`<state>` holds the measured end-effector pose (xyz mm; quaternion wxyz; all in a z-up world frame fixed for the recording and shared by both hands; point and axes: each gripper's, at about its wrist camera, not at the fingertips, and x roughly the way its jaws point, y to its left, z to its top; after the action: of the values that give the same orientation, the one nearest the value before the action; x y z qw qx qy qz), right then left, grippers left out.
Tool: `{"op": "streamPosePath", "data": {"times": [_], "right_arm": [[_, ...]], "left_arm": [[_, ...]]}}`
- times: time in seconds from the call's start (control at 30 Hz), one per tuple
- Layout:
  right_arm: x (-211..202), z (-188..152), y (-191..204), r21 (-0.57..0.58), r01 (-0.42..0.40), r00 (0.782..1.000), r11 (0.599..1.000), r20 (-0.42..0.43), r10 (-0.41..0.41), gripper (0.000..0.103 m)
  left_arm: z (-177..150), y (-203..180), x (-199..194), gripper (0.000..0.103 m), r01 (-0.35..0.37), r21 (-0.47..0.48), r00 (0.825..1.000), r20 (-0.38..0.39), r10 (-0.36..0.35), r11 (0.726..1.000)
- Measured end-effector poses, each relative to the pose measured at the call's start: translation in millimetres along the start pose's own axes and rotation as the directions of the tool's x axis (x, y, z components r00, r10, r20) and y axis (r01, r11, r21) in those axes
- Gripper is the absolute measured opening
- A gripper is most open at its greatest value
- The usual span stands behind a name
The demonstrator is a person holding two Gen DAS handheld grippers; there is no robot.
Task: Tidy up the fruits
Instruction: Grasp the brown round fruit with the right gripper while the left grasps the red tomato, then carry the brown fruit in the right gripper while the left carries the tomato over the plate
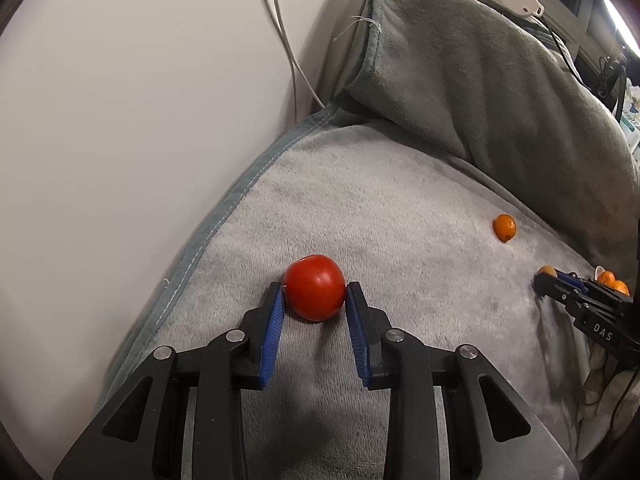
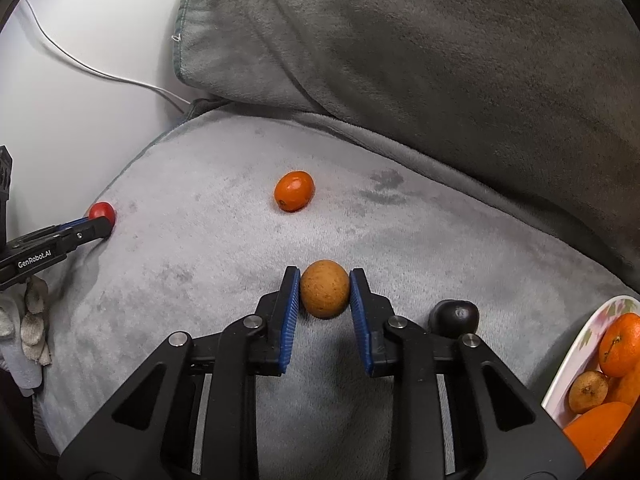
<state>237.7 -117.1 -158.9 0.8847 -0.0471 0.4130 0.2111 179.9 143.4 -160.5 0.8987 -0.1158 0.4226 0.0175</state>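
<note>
Left tongs (image 1: 315,298) closed on fruit, right tongs (image 2: 325,290) likewise

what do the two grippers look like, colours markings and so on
Both are black plastic frames with triangular cut-outs and round silver pivot pins. The fingers carry ribbed blue pads. The left gripper shows white "GenRobot.AI" lettering on its side in the right wrist view; the right gripper shows "DAS" in the left wrist view. A light grey work glove shows behind the left one.
</note>
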Motion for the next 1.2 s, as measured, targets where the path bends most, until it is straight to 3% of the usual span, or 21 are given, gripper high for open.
{"op": "streamPosePath", "data": {"times": [0.53,0.87,1.2], "right_arm": [[-49,-9,8,0.000,-0.041,0.995,0.999,0.086,0.041,0.026],[-104,-24,-2,0.015,-0.049,0.986,0.999,0.162,0.046,0.026],[-156,-48,-22,0.036,-0.015,0.974,0.999,0.227,0.007,0.026]], "left_arm": [[-7,-26,-40,0.029,0.062,0.037,0.996,0.062,-0.064,0.997],[-8,-73,-82,0.029,0.146,0.114,0.979,0.129,-0.160,0.983],[-20,-122,-105,0.029,0.213,0.208,0.960,0.135,-0.244,0.955]]}}
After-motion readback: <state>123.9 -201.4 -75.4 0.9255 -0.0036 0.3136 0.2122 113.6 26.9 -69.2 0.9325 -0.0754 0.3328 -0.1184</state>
